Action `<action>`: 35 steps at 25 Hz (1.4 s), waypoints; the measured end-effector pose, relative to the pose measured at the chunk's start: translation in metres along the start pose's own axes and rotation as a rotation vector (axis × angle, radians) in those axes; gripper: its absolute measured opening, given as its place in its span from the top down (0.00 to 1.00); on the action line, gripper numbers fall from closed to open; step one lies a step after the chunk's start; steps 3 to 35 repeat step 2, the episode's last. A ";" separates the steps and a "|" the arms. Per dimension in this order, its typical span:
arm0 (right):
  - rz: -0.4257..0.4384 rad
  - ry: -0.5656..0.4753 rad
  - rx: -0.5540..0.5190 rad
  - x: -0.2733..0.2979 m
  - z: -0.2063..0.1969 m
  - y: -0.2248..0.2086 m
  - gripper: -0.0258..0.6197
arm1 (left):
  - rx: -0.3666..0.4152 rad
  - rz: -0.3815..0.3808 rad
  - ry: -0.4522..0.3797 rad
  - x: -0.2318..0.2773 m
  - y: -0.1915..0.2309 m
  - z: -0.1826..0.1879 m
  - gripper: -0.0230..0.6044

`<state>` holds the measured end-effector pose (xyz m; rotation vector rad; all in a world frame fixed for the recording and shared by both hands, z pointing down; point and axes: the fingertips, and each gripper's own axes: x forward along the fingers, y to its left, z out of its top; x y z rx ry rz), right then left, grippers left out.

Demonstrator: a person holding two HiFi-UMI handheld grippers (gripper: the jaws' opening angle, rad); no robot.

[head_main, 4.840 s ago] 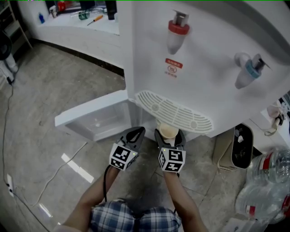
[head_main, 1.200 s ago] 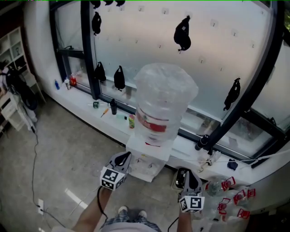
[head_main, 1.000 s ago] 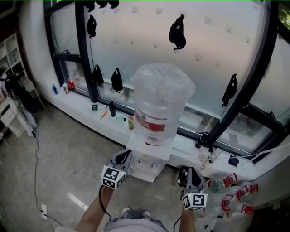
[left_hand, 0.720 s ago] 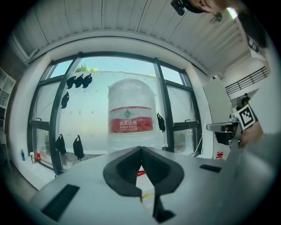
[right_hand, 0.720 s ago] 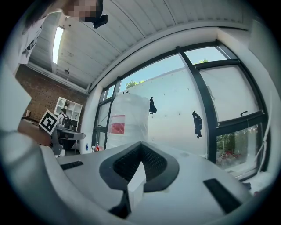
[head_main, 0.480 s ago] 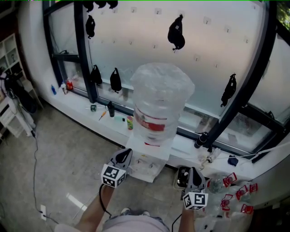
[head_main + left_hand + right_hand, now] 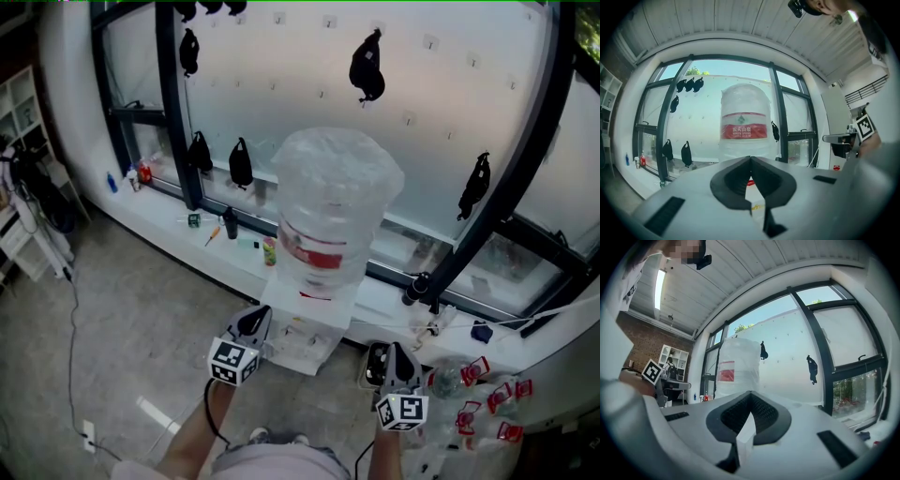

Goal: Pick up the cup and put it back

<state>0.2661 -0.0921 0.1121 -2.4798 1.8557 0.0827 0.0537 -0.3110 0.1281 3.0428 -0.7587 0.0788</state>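
No cup shows in any current view. In the head view my left gripper (image 7: 255, 315) is held level beside the white water dispenser (image 7: 302, 328), jaws together and empty. My right gripper (image 7: 396, 350) hangs to the dispenser's right, also shut on nothing. The big clear water bottle (image 7: 333, 211) with a red label stands on the dispenser. In the left gripper view the left gripper (image 7: 751, 159) has its tips pressed together, with the bottle (image 7: 744, 124) straight ahead. In the right gripper view the right gripper (image 7: 749, 393) is closed too, the bottle (image 7: 736, 366) ahead to the left.
A white window ledge (image 7: 202, 239) behind the dispenser carries small bottles and tools. Black bags (image 7: 366, 67) hang on the frosted window. Empty plastic bottles (image 7: 483, 394) lie at the lower right. A cable (image 7: 73, 319) runs over the floor at left.
Several seconds ago my right gripper held a paper cup under the dispenser's drip tray; now it is empty and I stand further back. In the last second almost nothing has moved.
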 end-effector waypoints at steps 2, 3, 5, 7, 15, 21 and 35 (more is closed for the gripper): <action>0.008 0.001 0.000 0.002 -0.001 0.002 0.94 | 0.001 0.002 -0.001 0.000 0.001 -0.001 0.92; 0.008 0.001 0.000 0.002 -0.001 0.002 0.94 | 0.001 0.002 -0.001 0.000 0.001 -0.001 0.92; 0.008 0.001 0.000 0.002 -0.001 0.002 0.94 | 0.001 0.002 -0.001 0.000 0.001 -0.001 0.92; 0.008 0.001 0.000 0.002 -0.001 0.002 0.94 | 0.001 0.002 -0.001 0.000 0.001 -0.001 0.92; 0.008 0.001 0.000 0.002 -0.001 0.002 0.94 | 0.001 0.002 -0.001 0.000 0.001 -0.001 0.92; 0.008 0.001 0.000 0.002 -0.001 0.002 0.94 | 0.001 0.002 -0.001 0.000 0.001 -0.001 0.92; 0.008 0.001 0.000 0.002 -0.001 0.002 0.94 | 0.001 0.002 -0.001 0.000 0.001 -0.001 0.92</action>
